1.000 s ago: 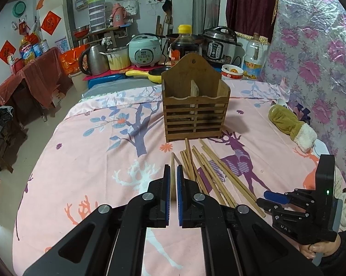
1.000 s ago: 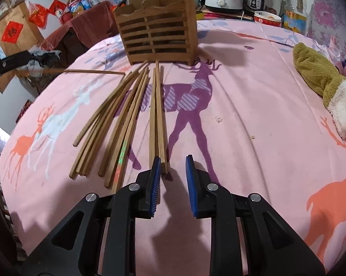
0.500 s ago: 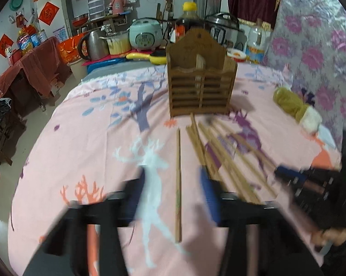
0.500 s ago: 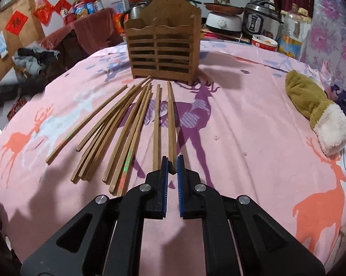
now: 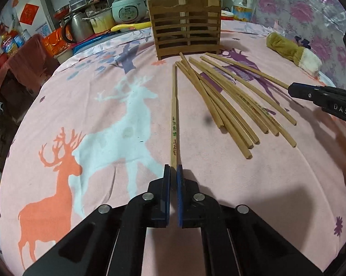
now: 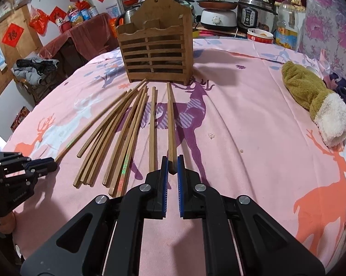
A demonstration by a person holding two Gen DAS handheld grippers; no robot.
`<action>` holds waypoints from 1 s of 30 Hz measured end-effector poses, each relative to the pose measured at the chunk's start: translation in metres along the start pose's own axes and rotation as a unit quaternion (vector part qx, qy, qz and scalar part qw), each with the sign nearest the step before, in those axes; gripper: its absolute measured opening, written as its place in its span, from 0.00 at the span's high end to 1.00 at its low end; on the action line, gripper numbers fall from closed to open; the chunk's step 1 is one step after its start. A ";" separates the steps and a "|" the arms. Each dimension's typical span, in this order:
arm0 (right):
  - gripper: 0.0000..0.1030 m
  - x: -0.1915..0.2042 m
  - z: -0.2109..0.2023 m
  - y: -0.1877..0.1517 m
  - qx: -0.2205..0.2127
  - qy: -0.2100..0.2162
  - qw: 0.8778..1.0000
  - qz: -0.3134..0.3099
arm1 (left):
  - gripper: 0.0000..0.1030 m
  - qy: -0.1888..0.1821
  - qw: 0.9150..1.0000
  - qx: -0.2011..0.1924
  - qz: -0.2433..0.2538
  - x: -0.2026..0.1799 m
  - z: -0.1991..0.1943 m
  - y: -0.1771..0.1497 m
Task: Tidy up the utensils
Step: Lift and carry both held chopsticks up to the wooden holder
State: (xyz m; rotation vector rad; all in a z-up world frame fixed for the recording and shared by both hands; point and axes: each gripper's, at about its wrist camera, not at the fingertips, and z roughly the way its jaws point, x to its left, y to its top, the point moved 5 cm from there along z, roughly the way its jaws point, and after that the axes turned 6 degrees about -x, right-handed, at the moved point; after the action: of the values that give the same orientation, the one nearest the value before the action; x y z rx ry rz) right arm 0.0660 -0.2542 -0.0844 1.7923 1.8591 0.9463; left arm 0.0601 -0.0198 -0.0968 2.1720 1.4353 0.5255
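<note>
Lowered since earlier, left gripper (image 5: 173, 169) now pinches one printed bamboo chopstick's (image 5: 173, 115) end; right gripper (image 6: 172, 163) likewise pinches another chopstick (image 6: 171, 124) — light, stiff, slippery; grip ends firmly.

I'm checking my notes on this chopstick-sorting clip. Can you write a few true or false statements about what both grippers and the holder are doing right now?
1. The left gripper is shut on a chopstick. True.
2. The right gripper is wide open. False: it is shut on the rightmost chopstick.
3. The wooden holder lies tipped over. False: it stands upright.
4. A bundle of loose chopsticks lies on the tablecloth. True.
</note>
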 end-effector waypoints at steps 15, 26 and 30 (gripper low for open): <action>0.92 0.022 -0.060 0.074 -0.114 0.009 0.993 -0.016 | 0.95 0.017 0.992 -0.122 0.000 -0.008 -0.077 0.127; 0.89 0.030 -0.059 0.107 -0.103 0.038 0.993 -0.040 | 0.95 0.010 0.990 -0.143 -0.009 -0.012 -0.085 0.197; 0.77 0.020 -0.036 0.064 -0.041 0.030 0.997 -0.058 | 0.95 0.006 0.989 -0.146 -0.005 -0.015 -0.085 0.198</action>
State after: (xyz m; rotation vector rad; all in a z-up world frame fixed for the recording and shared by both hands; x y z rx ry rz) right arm 0.0850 -0.2447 -0.0110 1.6055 1.9098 1.0283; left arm 0.1529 -0.0846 0.0869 1.9320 1.2849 0.6997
